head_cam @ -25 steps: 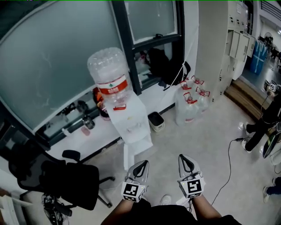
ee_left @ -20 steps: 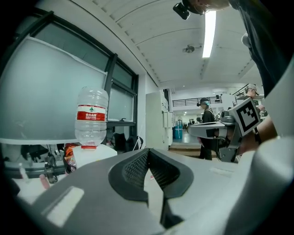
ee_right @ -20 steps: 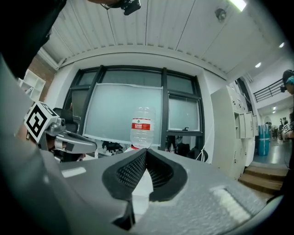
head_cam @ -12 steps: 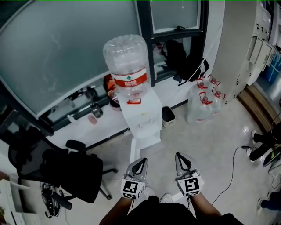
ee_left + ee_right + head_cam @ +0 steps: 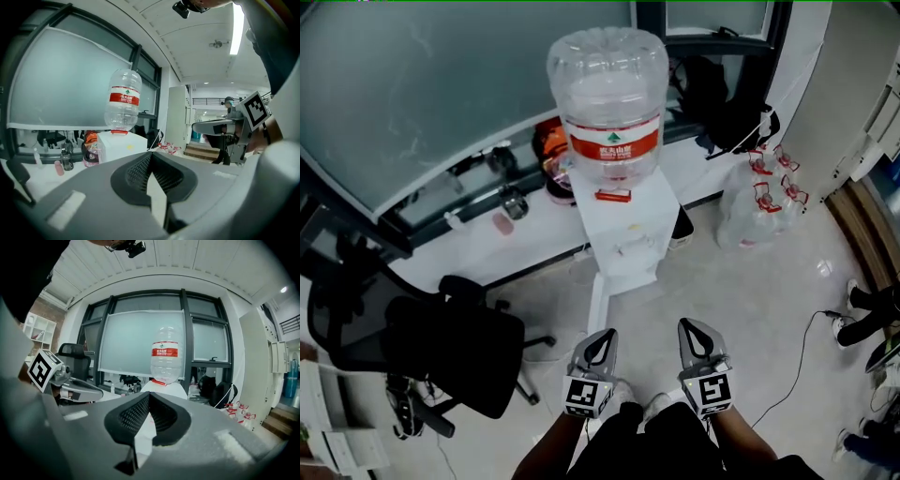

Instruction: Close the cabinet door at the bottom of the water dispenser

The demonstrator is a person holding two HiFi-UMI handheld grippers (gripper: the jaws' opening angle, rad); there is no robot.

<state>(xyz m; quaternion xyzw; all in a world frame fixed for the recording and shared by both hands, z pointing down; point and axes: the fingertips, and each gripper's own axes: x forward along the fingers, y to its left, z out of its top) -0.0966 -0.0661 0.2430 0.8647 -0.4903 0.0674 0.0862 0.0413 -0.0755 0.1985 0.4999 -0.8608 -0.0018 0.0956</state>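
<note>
The white water dispenser (image 5: pixel 630 230) stands against the window ledge with a clear bottle (image 5: pixel 607 98) on top. Its bottom cabinet door (image 5: pixel 599 302) hangs open, edge-on, swung out toward me. My left gripper (image 5: pixel 600 345) is shut and empty, just in front of the door's free edge and apart from it. To its right, my right gripper (image 5: pixel 697 336) is also shut and empty. The left gripper view shows its closed jaws (image 5: pixel 150 153) below the dispenser (image 5: pixel 123 146). The right gripper view has the closed jaws (image 5: pixel 149 393) pointing at the dispenser (image 5: pixel 165 388).
A black office chair (image 5: pixel 441 352) stands at the left. Several water jugs (image 5: pixel 759 211) and a small bin (image 5: pixel 682 225) sit right of the dispenser. A cable (image 5: pixel 806 347) crosses the floor near a person's legs (image 5: pixel 872 314). Bottles and a bag (image 5: pixel 553 155) crowd the ledge.
I have come closer to the dispenser, which now looms larger and more central. Both grippers have moved forward toward it side by side, still shut.
</note>
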